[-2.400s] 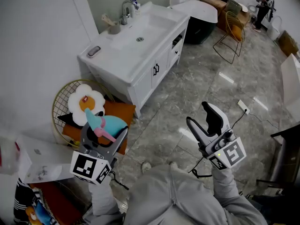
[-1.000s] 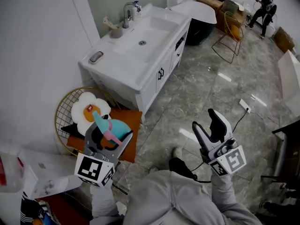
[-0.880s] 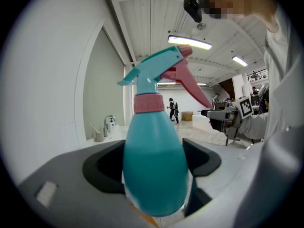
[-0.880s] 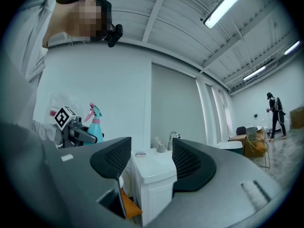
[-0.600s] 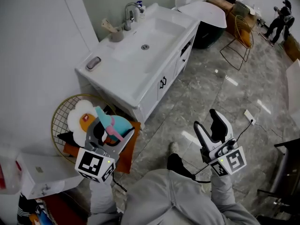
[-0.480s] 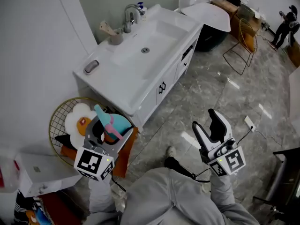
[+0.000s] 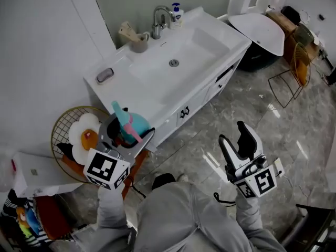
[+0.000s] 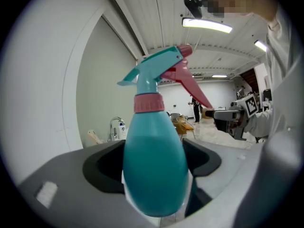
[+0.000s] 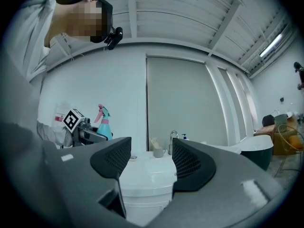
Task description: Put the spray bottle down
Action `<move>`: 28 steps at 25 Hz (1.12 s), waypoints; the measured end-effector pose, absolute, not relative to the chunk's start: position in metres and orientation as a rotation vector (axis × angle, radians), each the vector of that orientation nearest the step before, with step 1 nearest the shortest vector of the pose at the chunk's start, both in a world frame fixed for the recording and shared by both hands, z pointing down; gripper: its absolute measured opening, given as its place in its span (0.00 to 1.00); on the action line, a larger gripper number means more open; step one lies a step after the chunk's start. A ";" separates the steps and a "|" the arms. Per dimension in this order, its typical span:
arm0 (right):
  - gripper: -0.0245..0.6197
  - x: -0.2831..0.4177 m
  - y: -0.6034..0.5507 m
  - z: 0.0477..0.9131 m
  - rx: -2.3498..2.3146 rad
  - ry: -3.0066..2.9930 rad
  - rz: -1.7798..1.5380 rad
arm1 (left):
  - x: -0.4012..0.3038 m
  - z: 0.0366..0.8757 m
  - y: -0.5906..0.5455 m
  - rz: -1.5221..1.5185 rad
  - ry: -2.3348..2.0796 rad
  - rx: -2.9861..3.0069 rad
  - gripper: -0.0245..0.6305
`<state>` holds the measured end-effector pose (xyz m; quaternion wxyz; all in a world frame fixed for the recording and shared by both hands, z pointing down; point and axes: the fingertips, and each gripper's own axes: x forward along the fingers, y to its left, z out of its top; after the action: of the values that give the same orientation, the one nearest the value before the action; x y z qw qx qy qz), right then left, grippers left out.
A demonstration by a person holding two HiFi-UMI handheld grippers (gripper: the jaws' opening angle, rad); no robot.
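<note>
A teal spray bottle (image 7: 129, 125) with a pink trigger stands upright between the jaws of my left gripper (image 7: 126, 134), which is shut on its body. In the left gripper view the spray bottle (image 8: 154, 167) fills the middle, its pink trigger pointing right. It hangs in the air just off the front left corner of the white sink counter (image 7: 142, 91). My right gripper (image 7: 241, 140) is open and holds nothing, above the floor to the right. The right gripper view shows the spray bottle (image 9: 104, 122) small at the left and the sink counter (image 9: 147, 172) between the jaws.
On the counter sit a faucet (image 7: 158, 20), a soap pump (image 7: 177, 12), a cup (image 7: 138, 42) and a soap dish (image 7: 104, 75). A wire basket (image 7: 63, 135) with a flower cushion (image 7: 85, 138) stands below left. A white box (image 7: 31, 175) lies at far left. The floor (image 7: 273, 125) is grey marble.
The person has walked toward the sink; the counter now lies closer and more central. The left gripper, still holding the bottle, has come up beside the counter's front corner. The right gripper stays open.
</note>
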<state>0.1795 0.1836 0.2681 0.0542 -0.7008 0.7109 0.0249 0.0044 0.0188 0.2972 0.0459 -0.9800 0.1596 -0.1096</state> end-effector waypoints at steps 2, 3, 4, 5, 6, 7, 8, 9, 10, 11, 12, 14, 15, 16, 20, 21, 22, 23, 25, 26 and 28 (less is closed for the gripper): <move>0.46 0.191 0.171 0.270 -2.109 2.170 0.057 | 0.014 0.300 0.002 -0.338 0.526 -3.000 0.68; 0.46 0.195 0.165 0.272 -2.102 2.174 0.047 | 0.018 0.304 -0.008 -0.346 0.545 -3.002 0.68; 0.46 0.200 0.159 0.274 -2.096 2.179 0.038 | 0.022 0.309 -0.017 -0.359 0.562 -3.000 0.68; 0.46 0.203 0.151 0.277 -2.090 2.184 0.032 | 0.026 0.314 -0.027 -0.373 0.576 -2.999 0.68; 0.46 0.207 0.143 0.279 -2.085 2.189 0.029 | 0.029 0.319 -0.036 -0.383 0.589 -3.000 0.68; 0.46 0.211 0.134 0.281 -2.080 2.194 0.028 | 0.032 0.324 -0.046 -0.389 0.601 -3.003 0.68; 0.46 0.216 0.124 0.283 -2.076 2.198 0.030 | 0.035 0.329 -0.055 -0.392 0.615 -3.006 0.68; 0.46 0.220 0.113 0.284 -2.072 2.201 0.032 | 0.038 0.333 -0.065 -0.393 0.630 -3.008 0.68; 0.46 0.225 0.101 0.284 -2.066 2.205 0.033 | 0.040 0.337 -0.076 -0.393 0.647 -3.008 0.68; 0.46 0.229 0.088 0.284 -2.058 2.209 0.034 | 0.042 0.341 -0.087 -0.388 0.666 -3.008 0.68; 0.46 0.232 0.074 0.283 -2.047 2.218 0.034 | 0.044 0.345 -0.099 -0.379 0.688 -3.009 0.68; 0.46 0.236 0.045 0.278 -2.013 2.244 0.037 | 0.046 0.351 -0.126 -0.348 0.743 -3.010 0.68; 0.46 0.235 0.030 0.275 -1.992 2.261 0.042 | 0.045 0.355 -0.140 -0.329 0.778 -3.009 0.68; 0.46 0.234 0.015 0.273 -1.970 2.279 0.048 | 0.043 0.359 -0.154 -0.311 0.817 -3.008 0.68; 0.46 0.224 -0.042 0.273 -1.890 2.359 0.063 | 0.034 0.382 -0.201 -0.271 0.951 -2.991 0.68; 0.46 0.221 -0.055 0.275 -1.870 2.382 0.060 | 0.031 0.388 -0.211 -0.275 0.979 -2.980 0.68; 0.46 0.218 -0.067 0.278 -1.851 2.405 0.055 | 0.028 0.393 -0.220 -0.283 1.010 -2.969 0.68; 0.46 0.215 -0.077 0.281 -1.835 2.427 0.048 | 0.024 0.398 -0.227 -0.290 1.045 -2.958 0.68; 0.46 0.213 -0.095 0.286 -1.803 2.462 0.028 | 0.012 0.406 -0.237 -0.288 1.127 -2.942 0.68; 0.46 0.213 -0.103 0.288 -1.787 2.476 0.017 | 0.006 0.410 -0.240 -0.284 1.169 -2.934 0.68; 0.46 0.211 -0.121 0.293 -1.748 2.504 -0.004 | -0.004 0.417 -0.246 -0.278 1.239 -2.922 0.68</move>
<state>0.2112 -0.1212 0.2932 0.0440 -0.5720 0.8191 -0.0015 -0.0035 -0.2459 0.4173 -0.0221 -0.9169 0.3888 -0.0872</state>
